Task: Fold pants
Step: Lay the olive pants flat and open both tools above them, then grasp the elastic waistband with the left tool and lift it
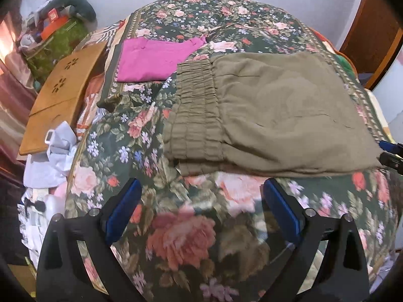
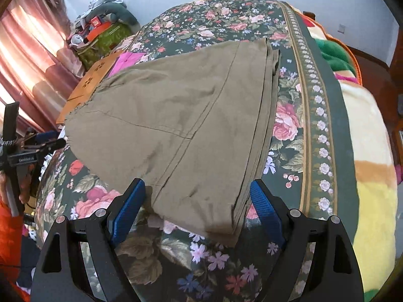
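Olive-khaki cotton pants point(image 1: 264, 115), folded to a stacked rectangle, lying flat on floral-print bed cover point(image 1: 181, 229), elastic waistband to the left. Left gripper point(image 1: 201, 196) just short of near edge, jaws released, nothing between. Right gripper point(image 2: 197, 196) straddling near corner of stack, jaws spread wide, not clamped on cloth.

Risks, judged: layered edges at right side of stack already stepped; pinching top layer only would drag it off lower layers and undo fold. Soft cover could bunch w/ cloth if jaws dig in.

Count: 1 pr pants, 2 grippers, 1 folded magenta garment point(image 1: 153, 60), 1 tan perforated wooden board point(image 1: 60, 95).
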Tool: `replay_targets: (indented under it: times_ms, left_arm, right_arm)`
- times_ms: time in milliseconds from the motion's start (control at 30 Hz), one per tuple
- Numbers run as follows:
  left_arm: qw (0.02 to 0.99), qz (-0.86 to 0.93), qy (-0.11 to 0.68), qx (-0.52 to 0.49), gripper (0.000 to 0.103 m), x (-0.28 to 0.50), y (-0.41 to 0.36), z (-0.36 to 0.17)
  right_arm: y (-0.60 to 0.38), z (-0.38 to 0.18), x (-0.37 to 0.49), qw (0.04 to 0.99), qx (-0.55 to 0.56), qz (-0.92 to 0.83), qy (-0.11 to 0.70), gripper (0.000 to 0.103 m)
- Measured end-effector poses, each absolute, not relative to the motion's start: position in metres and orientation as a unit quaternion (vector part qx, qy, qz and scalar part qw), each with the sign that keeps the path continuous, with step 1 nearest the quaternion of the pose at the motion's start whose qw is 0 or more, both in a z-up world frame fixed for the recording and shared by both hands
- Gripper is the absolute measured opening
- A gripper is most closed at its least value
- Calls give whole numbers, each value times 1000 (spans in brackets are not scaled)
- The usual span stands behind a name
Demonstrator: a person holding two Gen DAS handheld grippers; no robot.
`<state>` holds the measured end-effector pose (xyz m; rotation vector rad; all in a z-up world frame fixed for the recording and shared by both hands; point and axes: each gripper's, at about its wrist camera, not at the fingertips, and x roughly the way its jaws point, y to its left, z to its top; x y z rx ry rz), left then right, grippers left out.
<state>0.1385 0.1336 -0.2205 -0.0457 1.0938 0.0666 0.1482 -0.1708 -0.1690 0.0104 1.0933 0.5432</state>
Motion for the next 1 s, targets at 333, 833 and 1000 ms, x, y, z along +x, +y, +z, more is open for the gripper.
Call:
replay_targets:
  times_ms: [333,833,1000]
  left_arm:
    - [875,24,472,-100,98,131,131,-178]
    - [811,-40,526,-251,98,141,130,-233]
    - [796,-59,525,-296,99,155,138,-241]
  right_arm:
    - [-142,-123,145,862,-18,273,427,83]
    - [-104,-167,152,839,-66,297,451,83]
    - [-108,-173,153,828,-44,307,468,83]
